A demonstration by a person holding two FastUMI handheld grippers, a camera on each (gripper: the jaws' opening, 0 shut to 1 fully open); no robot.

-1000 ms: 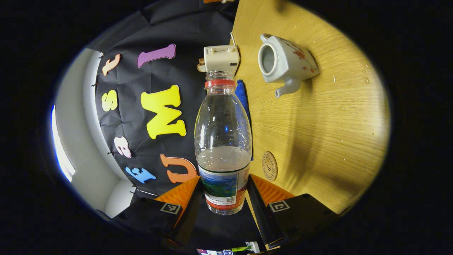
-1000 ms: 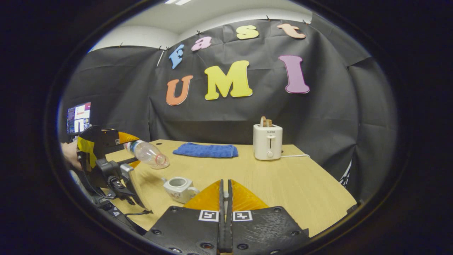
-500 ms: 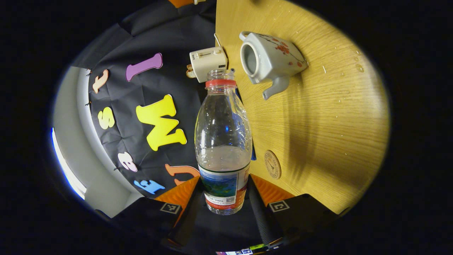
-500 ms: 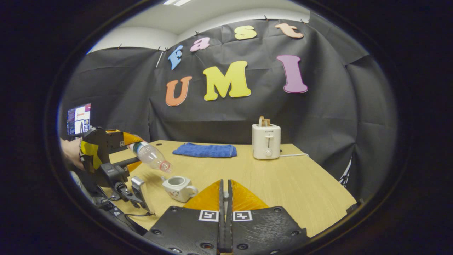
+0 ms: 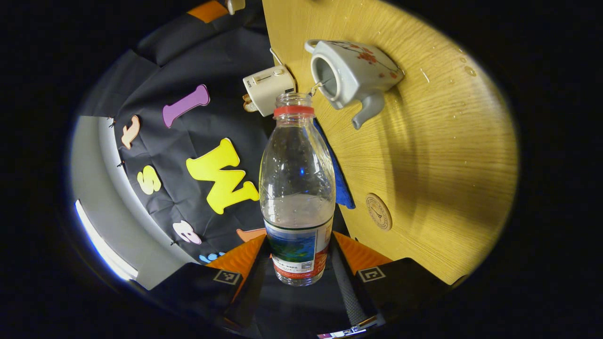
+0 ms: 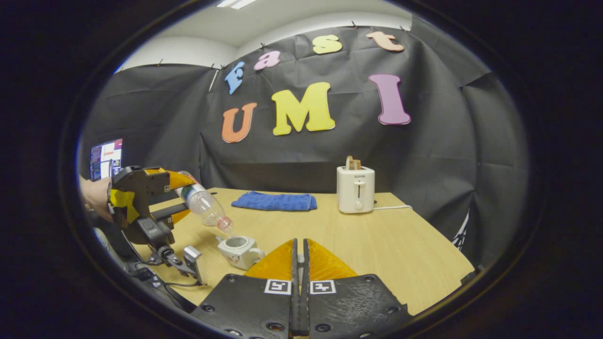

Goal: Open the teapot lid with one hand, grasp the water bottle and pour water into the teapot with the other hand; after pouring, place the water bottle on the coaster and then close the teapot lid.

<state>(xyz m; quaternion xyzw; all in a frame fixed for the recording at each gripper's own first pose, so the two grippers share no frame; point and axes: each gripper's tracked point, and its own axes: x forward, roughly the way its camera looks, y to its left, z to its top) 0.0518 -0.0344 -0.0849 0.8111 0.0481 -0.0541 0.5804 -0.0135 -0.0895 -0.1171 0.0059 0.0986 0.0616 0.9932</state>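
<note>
water bottle [image 5: 297, 188] tipped further, between left fingers [image 5: 254, 273], above teapot [image 5: 353, 75]

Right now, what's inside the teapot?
The teapot is lidless, and a thin stream runs from the tilted bottle into its mouth. The inside looks pale and shadowed; its bottom and any water level are hidden by the wall.

The water bottle's [image 5: 297, 188] base sits sunk between the left gripper's [image 5: 297, 263] fingers, its bottom edge hidden. Ahead of the right gripper's [image 6: 298, 263] closed tips, whatever they pinch is too thin to tell, and they cover part of the teapot [image 6: 237, 250].
</note>
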